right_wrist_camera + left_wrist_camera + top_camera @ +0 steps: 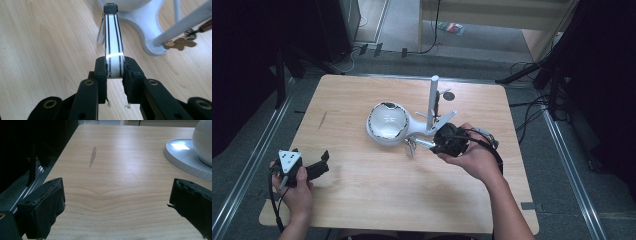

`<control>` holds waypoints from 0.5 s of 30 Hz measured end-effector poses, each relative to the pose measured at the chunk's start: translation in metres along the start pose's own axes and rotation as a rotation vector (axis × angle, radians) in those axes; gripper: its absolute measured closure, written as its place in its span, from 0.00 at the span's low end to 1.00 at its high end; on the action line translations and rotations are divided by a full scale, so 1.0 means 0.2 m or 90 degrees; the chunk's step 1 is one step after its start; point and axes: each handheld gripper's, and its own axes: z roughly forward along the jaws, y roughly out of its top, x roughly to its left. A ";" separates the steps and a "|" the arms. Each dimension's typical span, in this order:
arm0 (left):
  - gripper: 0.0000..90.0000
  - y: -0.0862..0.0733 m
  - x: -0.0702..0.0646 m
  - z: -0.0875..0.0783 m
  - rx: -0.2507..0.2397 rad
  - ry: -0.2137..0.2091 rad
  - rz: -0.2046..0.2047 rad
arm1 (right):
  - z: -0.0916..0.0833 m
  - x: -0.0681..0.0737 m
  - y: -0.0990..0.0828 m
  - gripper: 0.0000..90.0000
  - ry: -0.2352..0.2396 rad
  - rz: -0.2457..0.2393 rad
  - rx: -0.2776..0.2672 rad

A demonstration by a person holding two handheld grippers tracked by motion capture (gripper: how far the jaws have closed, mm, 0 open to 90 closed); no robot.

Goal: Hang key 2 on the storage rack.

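Note:
A white striped strap (113,37) with a dark metal clasp at its far end and a small metal tag beside it is pinched between my right gripper's (115,68) black pads. In the high view that right gripper (435,145) hovers over the table's right centre, the strap (421,144) pointing left beside a white stand (386,122) made of a round bowl and an upright pole (432,100). My left gripper (312,154) rests near the front left edge, its jaws wide apart around bare wood (117,202).
The stand's flat base (150,22) and pole (185,23) lie just beyond the strap, with a brass charm (181,43) hanging at the pole. The stand's rim (185,157) reaches into the left gripper view's right side. A grey scuff (93,156) marks the wooden table (377,195).

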 end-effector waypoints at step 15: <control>0.00 0.00 0.00 0.00 -0.001 0.002 0.000 | -0.05 -0.15 0.09 0.84 -0.018 0.007 0.014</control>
